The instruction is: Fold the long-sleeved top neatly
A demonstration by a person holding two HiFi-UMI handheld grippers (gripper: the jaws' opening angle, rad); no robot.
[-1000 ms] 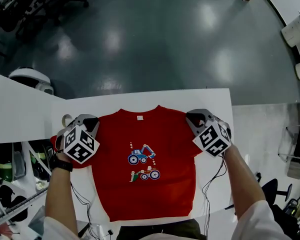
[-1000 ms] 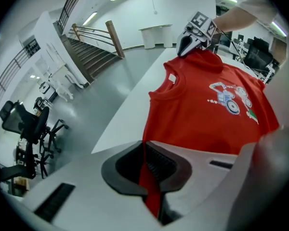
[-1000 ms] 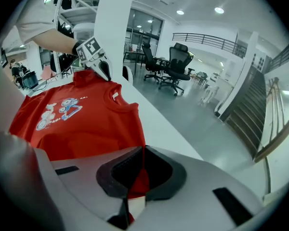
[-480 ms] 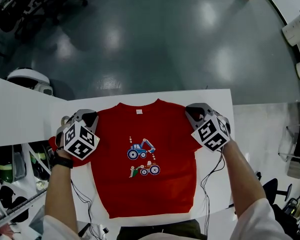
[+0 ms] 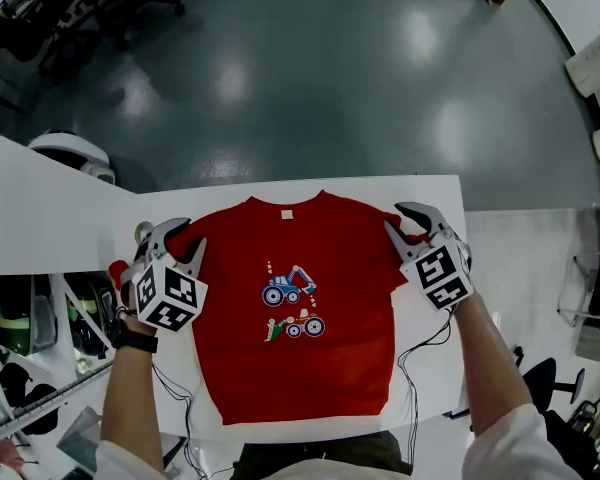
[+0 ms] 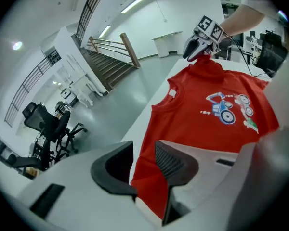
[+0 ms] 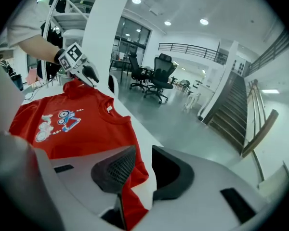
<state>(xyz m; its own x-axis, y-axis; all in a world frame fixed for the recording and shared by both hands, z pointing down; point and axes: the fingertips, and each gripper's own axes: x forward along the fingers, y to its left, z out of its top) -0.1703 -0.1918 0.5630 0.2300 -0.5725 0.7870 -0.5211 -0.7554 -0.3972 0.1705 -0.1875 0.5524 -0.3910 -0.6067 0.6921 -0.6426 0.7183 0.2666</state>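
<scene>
The jaws of the left gripper (image 6: 143, 147) stand apart, having just been opening. The shoulder edge of the red long-sleeved top (image 6: 192, 129) runs down through the gap between them. The cloth lies along the ribbed pad on the picture's right, and a strip of white shows between it and the other jaw, so nothing is clenched. The jaws of the right gripper (image 7: 143, 150) are likewise released and have just been opening. The opposite shoulder edge hangs in their gap, close against the ribbed pad on the picture's left and clear of the smooth jaw.

In the head view each gripper sits at one upper corner of the garment, the left at the left shoulder and the right at the right shoulder, both pointing down and away from the person. A bit of red cloth shows beyond the left gripper's outer side. Whether it is a sleeve is hard to tell.

The top lies spread flat and front up on the white worktop (image 5: 180, 203), between the two grippers. Its neckline with a small white label (image 5: 287, 214) is on the far side and its hem is at the near edge by the person. A print of a blue digger and a red vehicle (image 5: 292, 308) sits in the middle of the chest.

Thin cables (image 5: 420, 353) trail from the grippers over the worktop. A dark band (image 5: 135, 340) circles the left wrist. Beyond the worktop is a glossy grey floor (image 5: 310, 68).
</scene>
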